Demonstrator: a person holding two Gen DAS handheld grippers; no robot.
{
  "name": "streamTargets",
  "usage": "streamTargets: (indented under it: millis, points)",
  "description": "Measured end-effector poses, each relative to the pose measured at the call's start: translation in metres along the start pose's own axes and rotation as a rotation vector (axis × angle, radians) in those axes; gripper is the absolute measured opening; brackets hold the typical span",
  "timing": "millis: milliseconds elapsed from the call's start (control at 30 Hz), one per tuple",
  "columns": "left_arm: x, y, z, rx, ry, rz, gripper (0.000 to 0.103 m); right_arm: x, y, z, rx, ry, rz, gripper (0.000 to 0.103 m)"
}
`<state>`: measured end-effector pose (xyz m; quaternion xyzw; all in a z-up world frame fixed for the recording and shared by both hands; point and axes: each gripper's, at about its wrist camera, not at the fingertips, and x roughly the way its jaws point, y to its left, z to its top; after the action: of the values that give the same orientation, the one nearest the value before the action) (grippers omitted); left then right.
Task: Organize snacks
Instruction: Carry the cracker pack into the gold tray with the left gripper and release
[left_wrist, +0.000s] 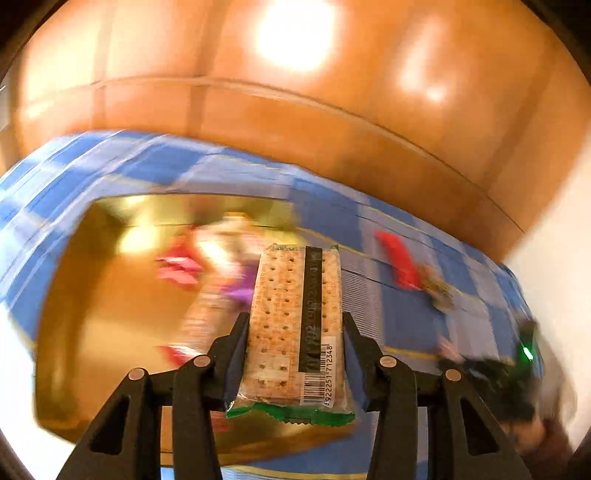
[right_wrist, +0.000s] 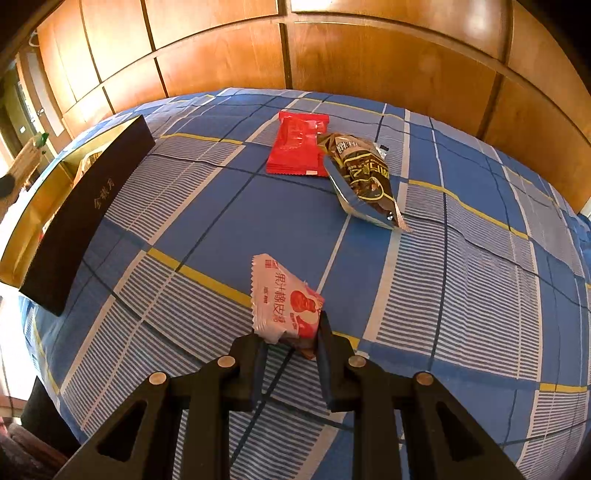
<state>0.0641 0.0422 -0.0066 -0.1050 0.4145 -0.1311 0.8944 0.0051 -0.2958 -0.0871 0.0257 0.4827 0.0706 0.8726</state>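
Crackers (left_wrist: 295, 325) pinched in my left tool (left_wrist: 295, 325) hang over the gold box (left_wrist: 92, 332), ready to drop; my right tool (right_wrist: 291, 332) pinches a candy packet (right_wrist: 282, 302).

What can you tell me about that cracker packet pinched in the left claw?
The cracker packet is a long clear wrapper with green crimped ends, showing pale, dotted crackers. A black strip runs its length, with a white barcode label near the close end. The left gripper clamps its long sides, holding it in the air above the gold-lined box.
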Motion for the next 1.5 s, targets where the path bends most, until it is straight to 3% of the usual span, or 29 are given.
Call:
streamTargets:
  millis: [133,367,500,800,1100,1500]
  points:
    - [0.008,0.054,0.011,-0.13,0.031,0.103,0.047,0.0,0.0,0.0,0.007,-0.003,-0.001,0.024]
    - [0.041,0.099,0.028,-0.161,0.065,0.211,0.047,0.0,0.001,0.0,0.015,-0.003,0.0,0.024]
    - [0.066,0.115,0.044,-0.161,0.086,0.232,0.047,0.0,-0.001,-0.001,0.024,-0.005,0.003,0.024]
    - [0.102,0.119,0.066,-0.128,0.088,0.279,0.048,0.0,0.0,-0.001,0.032,-0.007,0.0,0.024]
    - [0.069,0.095,0.037,-0.132,0.049,0.364,0.048,-0.001,0.0,-0.003,0.032,-0.022,-0.004,0.024]
    - [0.027,0.049,-0.007,-0.065,0.004,0.353,0.048,-0.002,0.001,-0.005,0.034,-0.038,-0.012,0.024]
